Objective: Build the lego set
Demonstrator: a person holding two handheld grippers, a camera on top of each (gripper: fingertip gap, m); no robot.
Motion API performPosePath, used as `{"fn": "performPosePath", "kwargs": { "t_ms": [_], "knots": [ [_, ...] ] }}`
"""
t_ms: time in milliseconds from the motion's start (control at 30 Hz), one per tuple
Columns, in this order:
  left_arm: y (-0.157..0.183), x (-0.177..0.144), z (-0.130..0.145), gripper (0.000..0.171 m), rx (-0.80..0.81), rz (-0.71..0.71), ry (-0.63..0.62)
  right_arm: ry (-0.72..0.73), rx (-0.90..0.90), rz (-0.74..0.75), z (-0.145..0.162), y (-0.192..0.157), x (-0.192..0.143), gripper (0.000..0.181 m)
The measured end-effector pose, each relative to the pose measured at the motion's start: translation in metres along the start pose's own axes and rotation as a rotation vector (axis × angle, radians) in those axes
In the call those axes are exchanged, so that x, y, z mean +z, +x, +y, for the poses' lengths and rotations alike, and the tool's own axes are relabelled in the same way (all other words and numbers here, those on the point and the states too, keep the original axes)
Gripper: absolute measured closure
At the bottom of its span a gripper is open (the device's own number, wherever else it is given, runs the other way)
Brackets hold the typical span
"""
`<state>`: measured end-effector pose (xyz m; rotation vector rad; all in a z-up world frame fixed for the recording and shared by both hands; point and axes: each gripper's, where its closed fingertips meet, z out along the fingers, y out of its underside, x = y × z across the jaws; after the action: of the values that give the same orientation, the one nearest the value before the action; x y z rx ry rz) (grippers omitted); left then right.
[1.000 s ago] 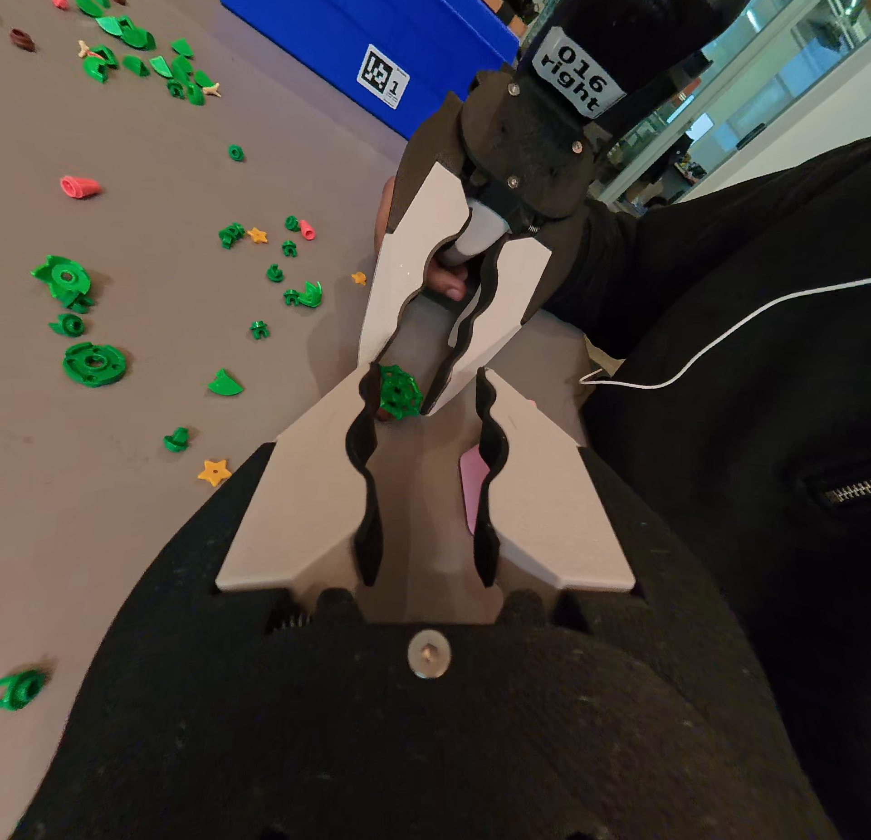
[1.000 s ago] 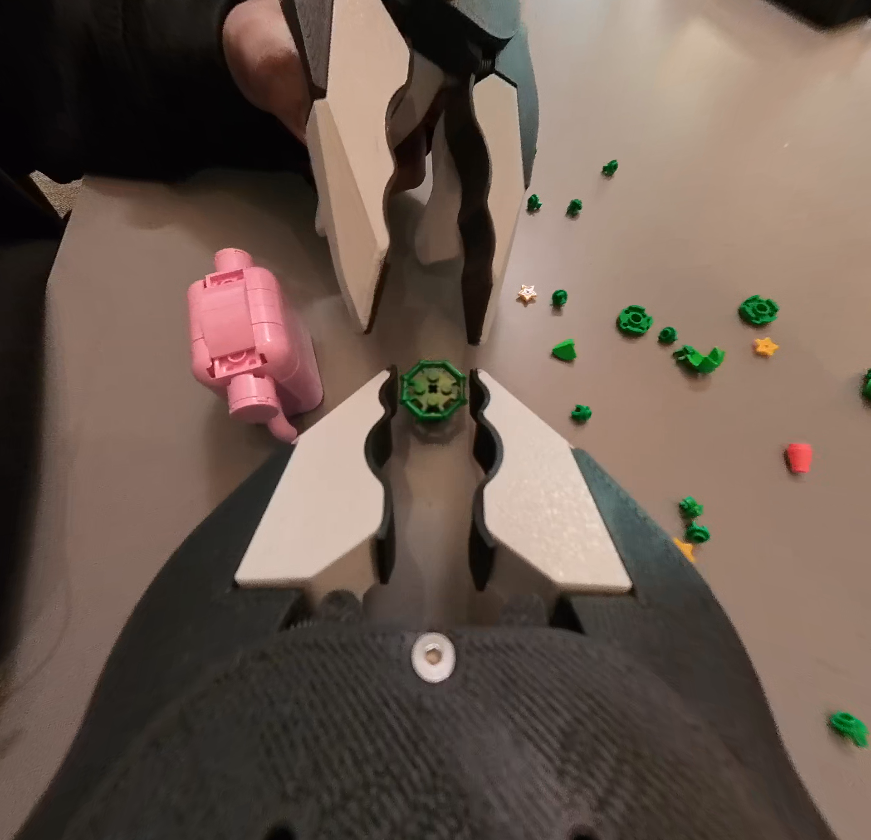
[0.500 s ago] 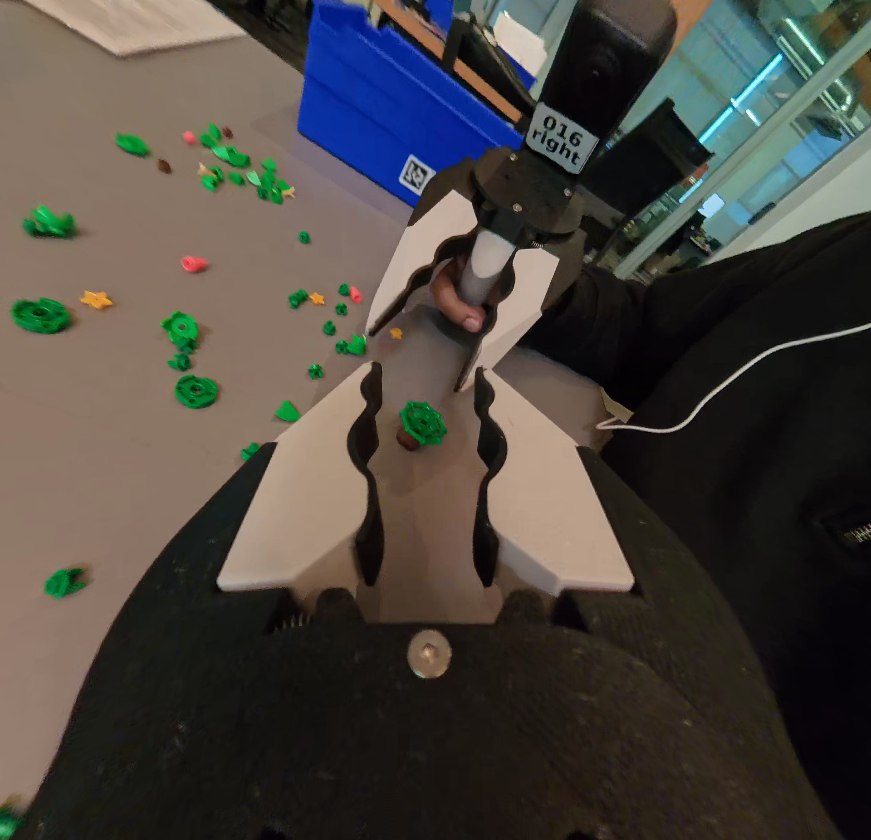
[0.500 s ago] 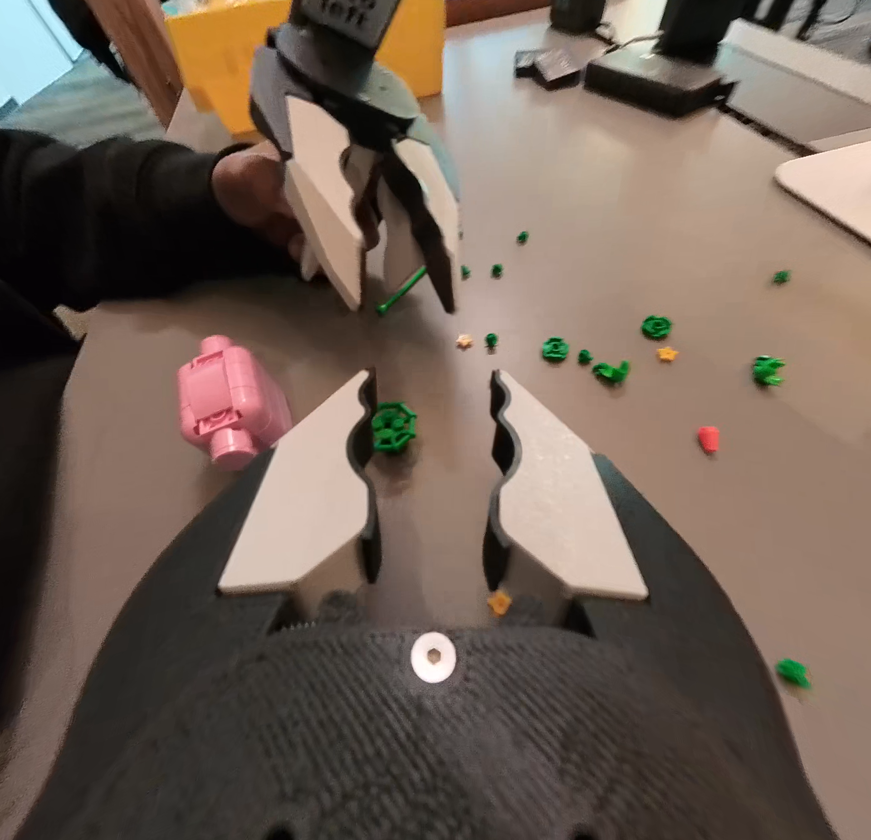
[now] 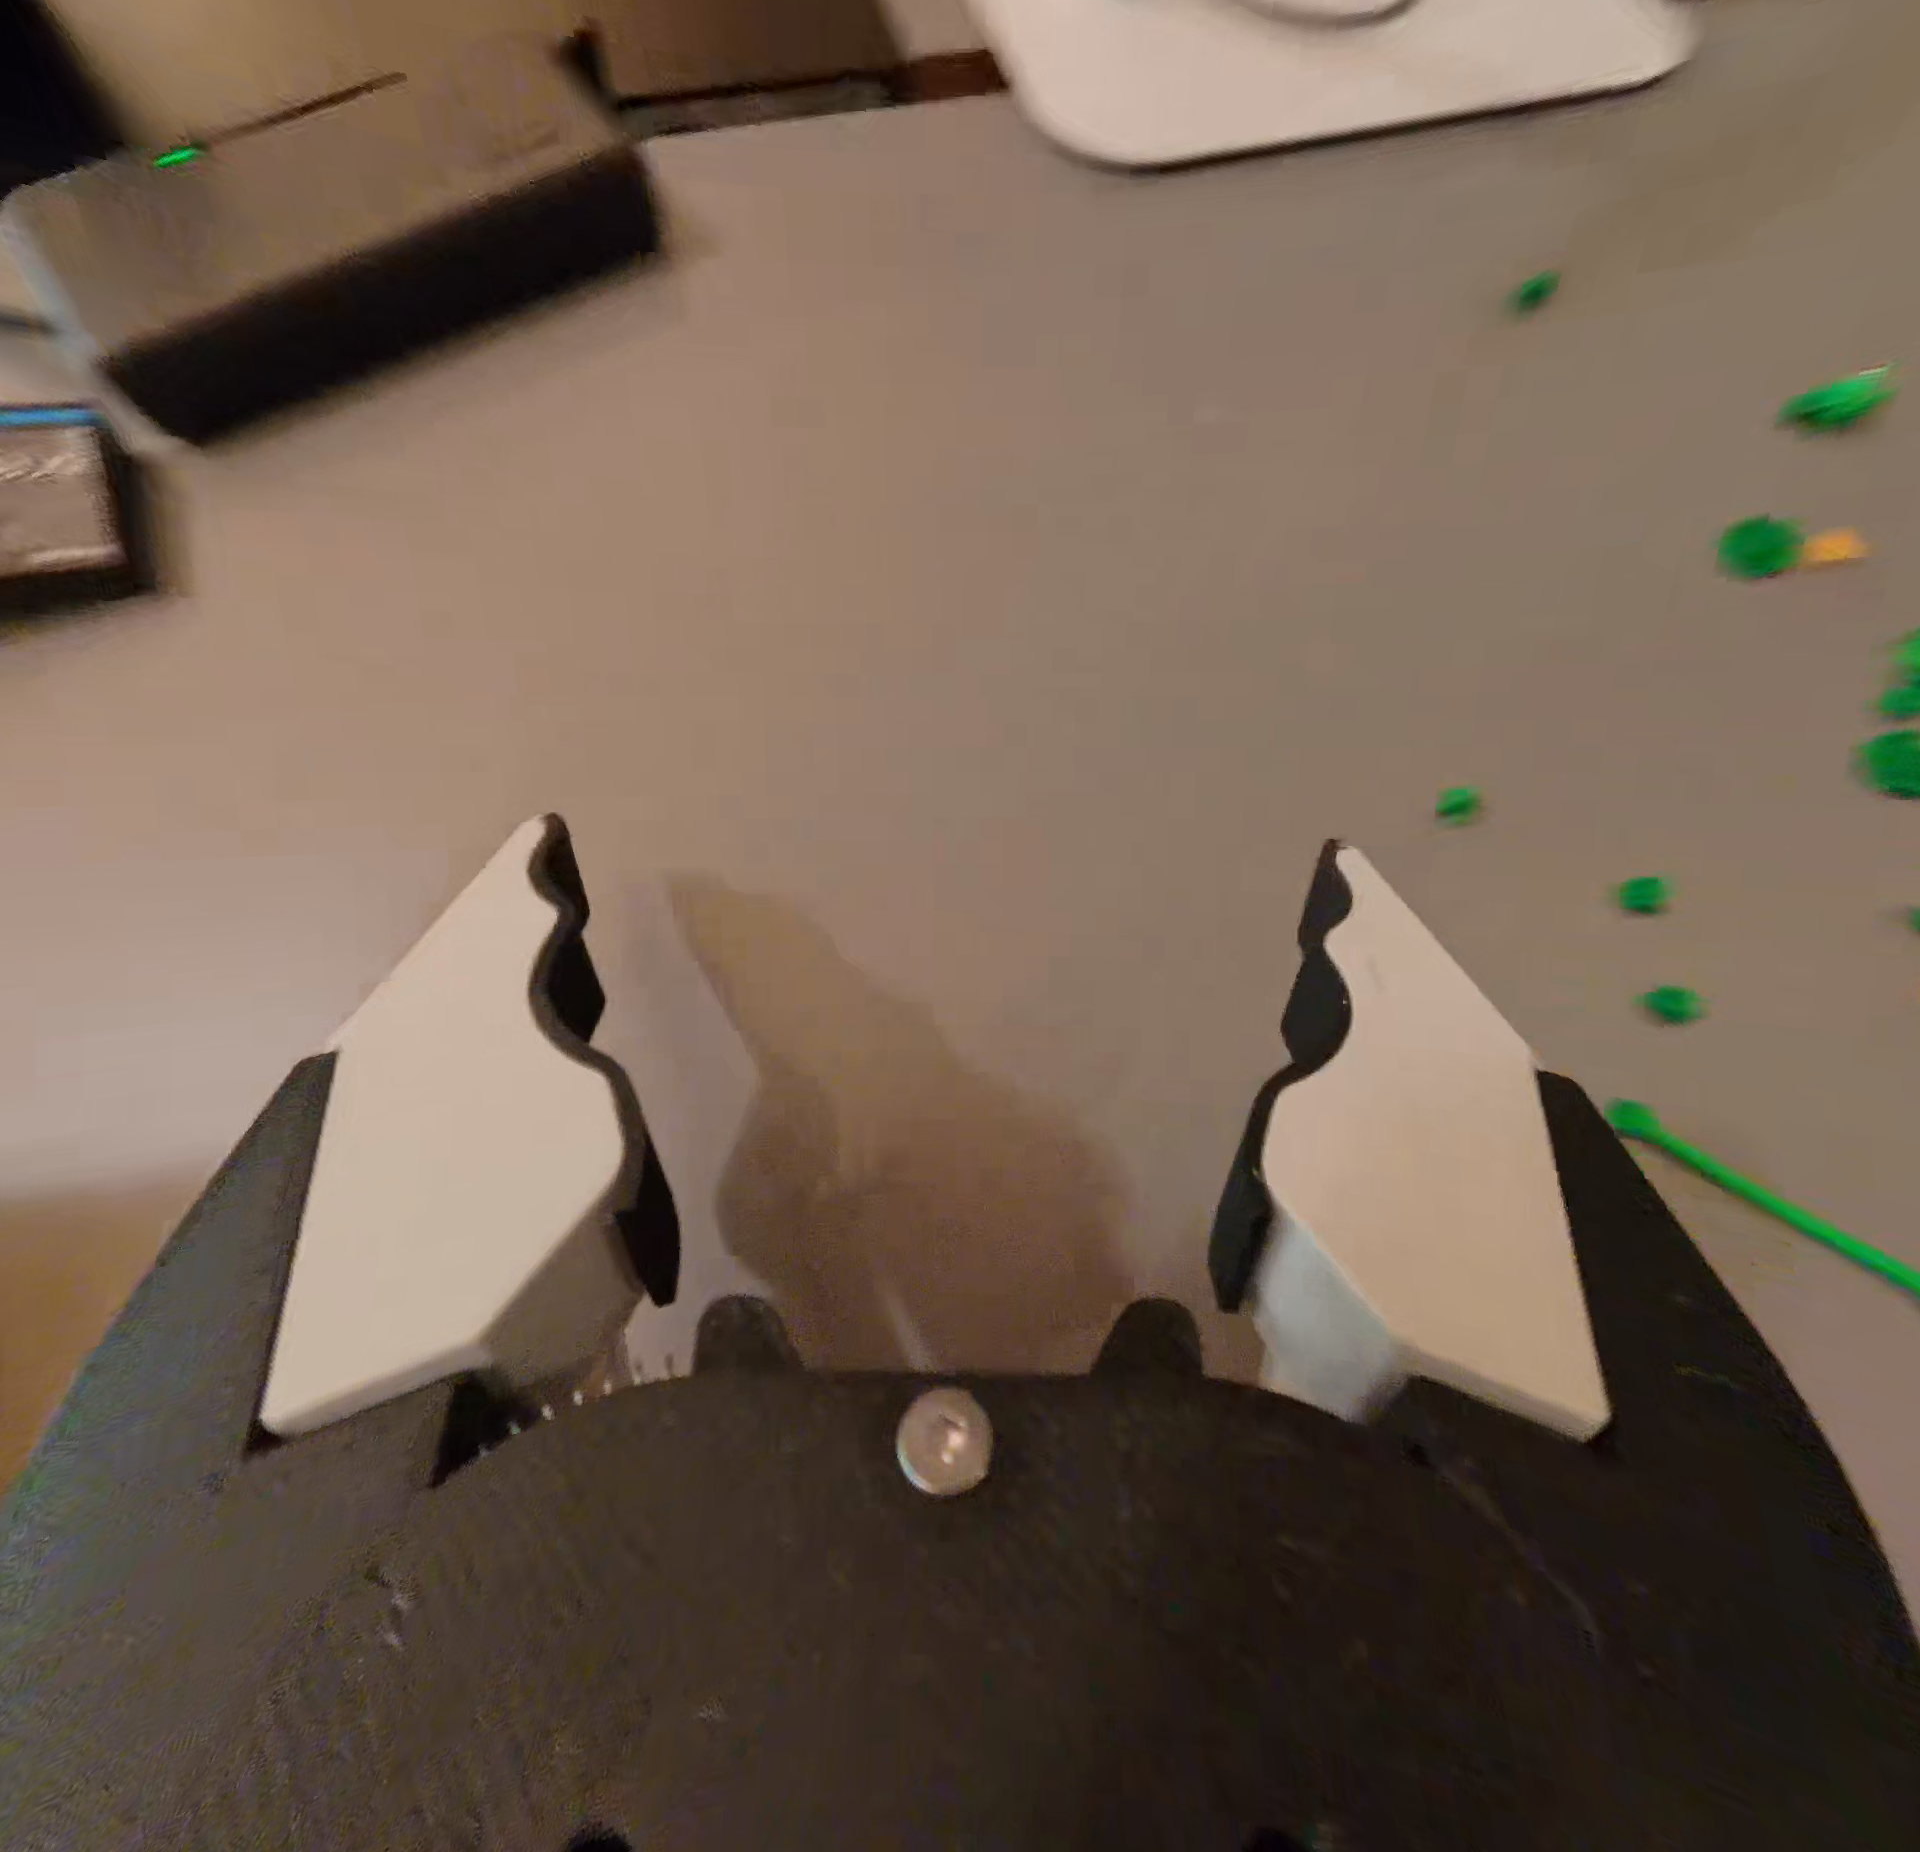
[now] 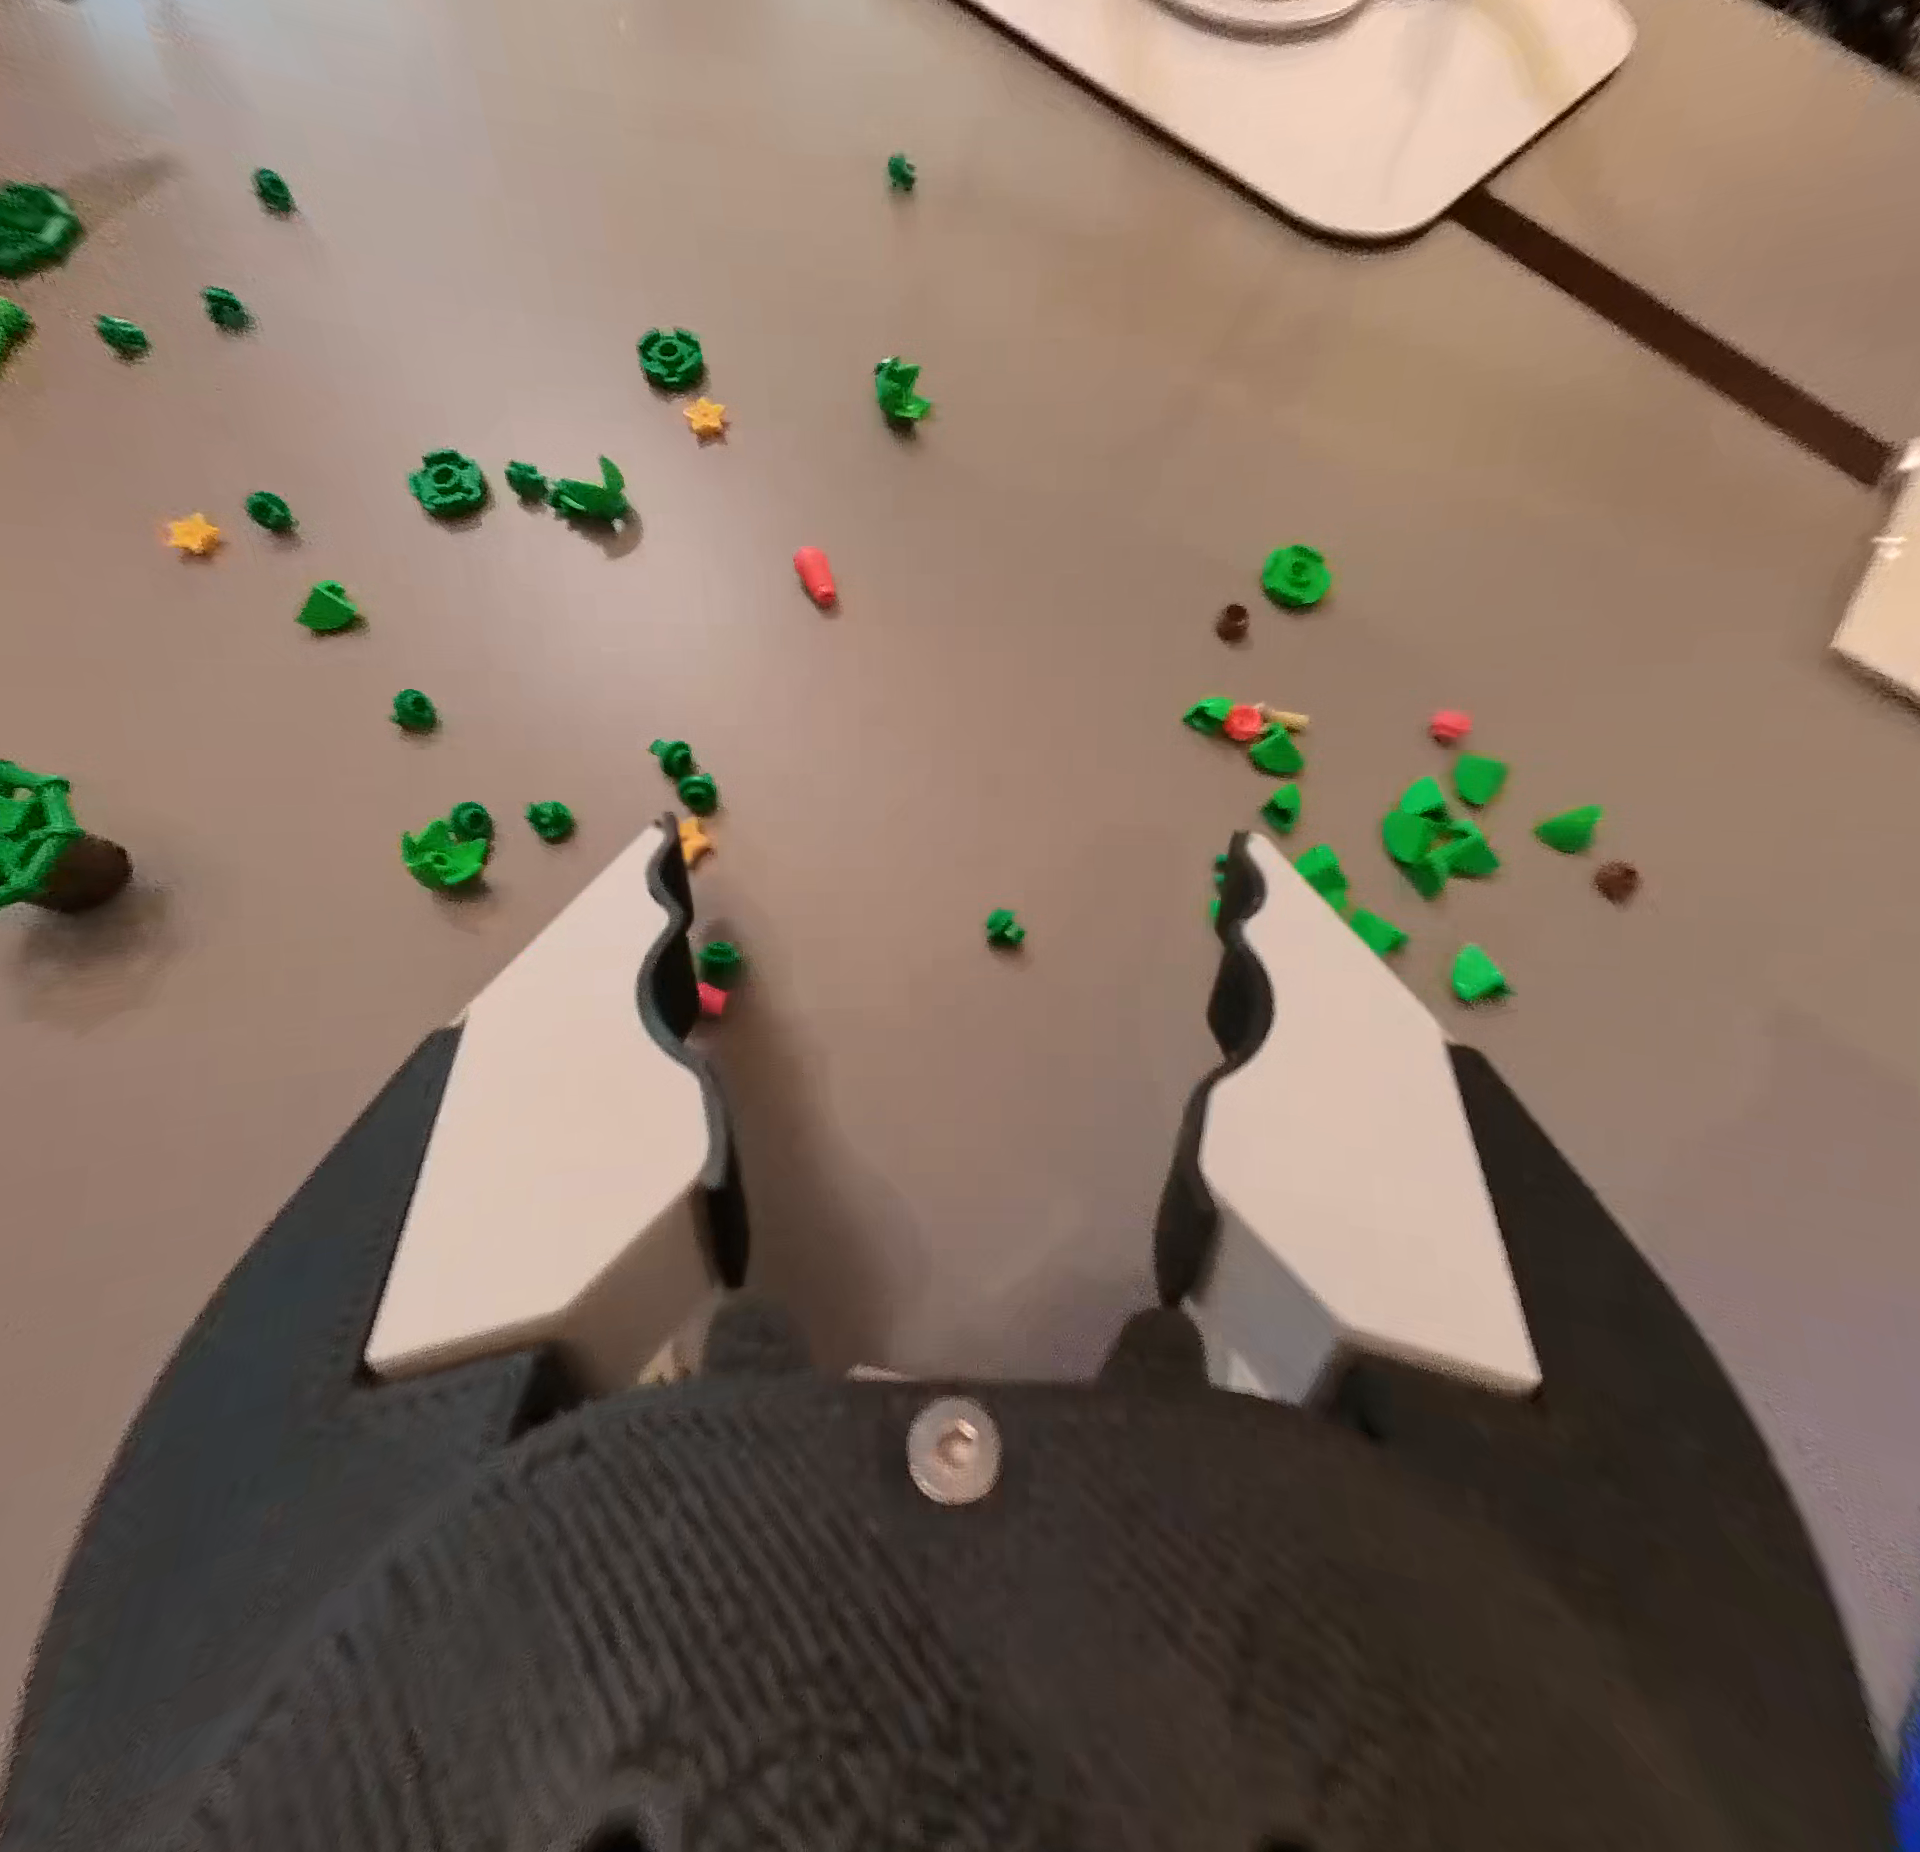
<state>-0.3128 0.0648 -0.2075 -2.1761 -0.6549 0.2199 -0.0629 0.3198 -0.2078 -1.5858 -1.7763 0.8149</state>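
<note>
Change: both grippers have been swung away from each other and spread wider; the green octagon piece gripped earlier has been let go, and the pink build is out of both views.
Left gripper [image 5: 940, 836]: fingers are held wide apart, nothing between them; it is held over bare grey table [image 5: 935, 452].
Right gripper [image 6: 951, 841]: fingers are spread wide and hold nothing; it is held over scattered pieces.
Octagon piece [image 6: 31, 836]: seen at the far left of the right wrist view, well left of the right gripper, lying on the table with a brown piece [image 6: 88, 872] attached.
Loose pieces: green leaves [image 6: 1434, 841] are clustered just right of the right gripper; green rounds, yellow stars [image 6: 707, 415] and a red cone [image 6: 816, 576] are spread beyond it.
Green rod [image 5: 1766, 1215]: lies just right of the left gripper.
Containers: no bin or tray with pieces can be seen; a white board [image 6: 1351, 88] lies far beyond the right gripper, and what is on it cannot be told.
Black box [image 5: 343, 244]: blurred, far left beyond the left gripper.
</note>
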Motion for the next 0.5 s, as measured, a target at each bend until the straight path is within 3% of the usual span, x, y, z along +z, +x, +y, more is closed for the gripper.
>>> {"fn": "performPosePath", "kwargs": {
  "t_ms": [233,500],
  "knots": [
    [-0.024,0.008,0.019,0.034,-0.012,-0.130,-0.117,-0.069,-0.015,-0.013,0.010,-0.008,0.010,0.072],
    [-0.019,0.010,0.024,0.036,0.014,-0.091,-0.149,-0.093,0.011,-0.039,0.014,-0.011,0.012,0.061]
  ]
}}
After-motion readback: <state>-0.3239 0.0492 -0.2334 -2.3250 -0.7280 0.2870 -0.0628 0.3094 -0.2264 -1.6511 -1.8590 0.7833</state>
